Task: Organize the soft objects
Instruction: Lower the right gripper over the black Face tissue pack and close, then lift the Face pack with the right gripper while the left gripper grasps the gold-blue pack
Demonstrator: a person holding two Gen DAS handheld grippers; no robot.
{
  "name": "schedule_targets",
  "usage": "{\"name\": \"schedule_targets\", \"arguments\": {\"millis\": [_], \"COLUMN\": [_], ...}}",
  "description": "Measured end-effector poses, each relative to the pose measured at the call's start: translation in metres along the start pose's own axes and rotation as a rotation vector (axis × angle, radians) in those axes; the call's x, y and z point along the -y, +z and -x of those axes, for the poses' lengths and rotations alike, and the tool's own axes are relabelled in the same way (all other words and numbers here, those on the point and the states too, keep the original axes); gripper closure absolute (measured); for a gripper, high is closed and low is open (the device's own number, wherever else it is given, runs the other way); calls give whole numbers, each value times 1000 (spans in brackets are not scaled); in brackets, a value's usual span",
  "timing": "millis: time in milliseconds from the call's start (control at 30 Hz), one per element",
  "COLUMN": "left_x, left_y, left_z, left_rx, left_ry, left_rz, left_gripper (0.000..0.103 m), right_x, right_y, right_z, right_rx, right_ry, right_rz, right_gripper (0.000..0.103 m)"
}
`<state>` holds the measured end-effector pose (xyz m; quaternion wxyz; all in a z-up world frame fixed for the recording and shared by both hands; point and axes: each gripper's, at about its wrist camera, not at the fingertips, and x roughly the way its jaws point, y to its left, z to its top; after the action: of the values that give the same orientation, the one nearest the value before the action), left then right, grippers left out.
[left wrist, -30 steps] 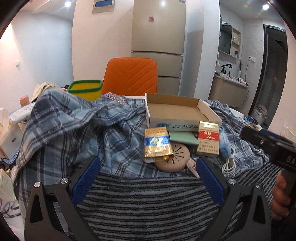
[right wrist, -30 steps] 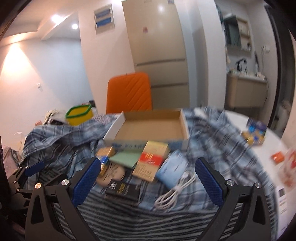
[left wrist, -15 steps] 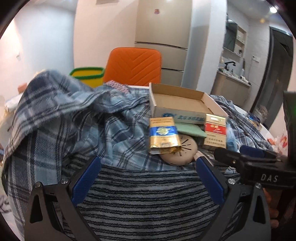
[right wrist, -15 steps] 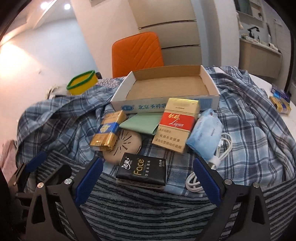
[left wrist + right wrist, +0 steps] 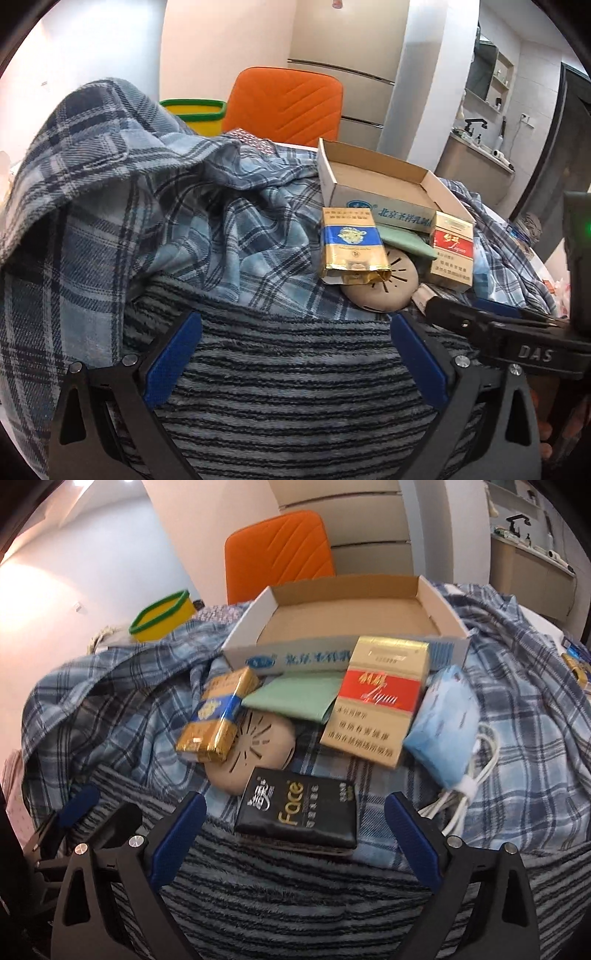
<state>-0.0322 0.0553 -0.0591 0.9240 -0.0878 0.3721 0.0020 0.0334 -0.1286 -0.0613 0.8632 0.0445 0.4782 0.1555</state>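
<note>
Ahead of me stands an orange chair [image 5: 284,105] with diagonal stitching on its backrest, pushed up to the far side of the worktop. Behind it rises a tall beige refrigerator [image 5: 354,74] with several horizontal door seams, set against pale cream walls [image 5: 221,44]. Beside the chair sits a yellow bin [image 5: 162,618] with a green rim. To my right a kitchen counter [image 5: 476,166] carries a black faucet [image 5: 474,123], with open shelves [image 5: 502,79] above it and a dark doorway [image 5: 554,147] further right. Recessed ceiling lights [image 5: 79,483] glow upper left.
</note>
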Motion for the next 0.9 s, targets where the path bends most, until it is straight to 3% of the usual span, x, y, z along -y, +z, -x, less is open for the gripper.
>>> {"name": "schedule_targets", "arguments": {"millis": [367, 600, 900], "left_x": [0, 2, 3], "left_y": [0, 0, 0], "left_z": [1, 1, 0], "left_rx": [-1, -3, -3], "left_ry": [-21, -17, -6], "left_rz": [-10, -15, -22], "left_gripper": [1, 1, 1], "right_x": [2, 5, 0], "right_y": [-3, -4, -4], "right_z": [-8, -6, 11], "right_rx": [-31, -28, 32], "right_ry": [19, 34, 28], "right_rz": [-7, -21, 15], "right_gripper": [16, 35, 36]}}
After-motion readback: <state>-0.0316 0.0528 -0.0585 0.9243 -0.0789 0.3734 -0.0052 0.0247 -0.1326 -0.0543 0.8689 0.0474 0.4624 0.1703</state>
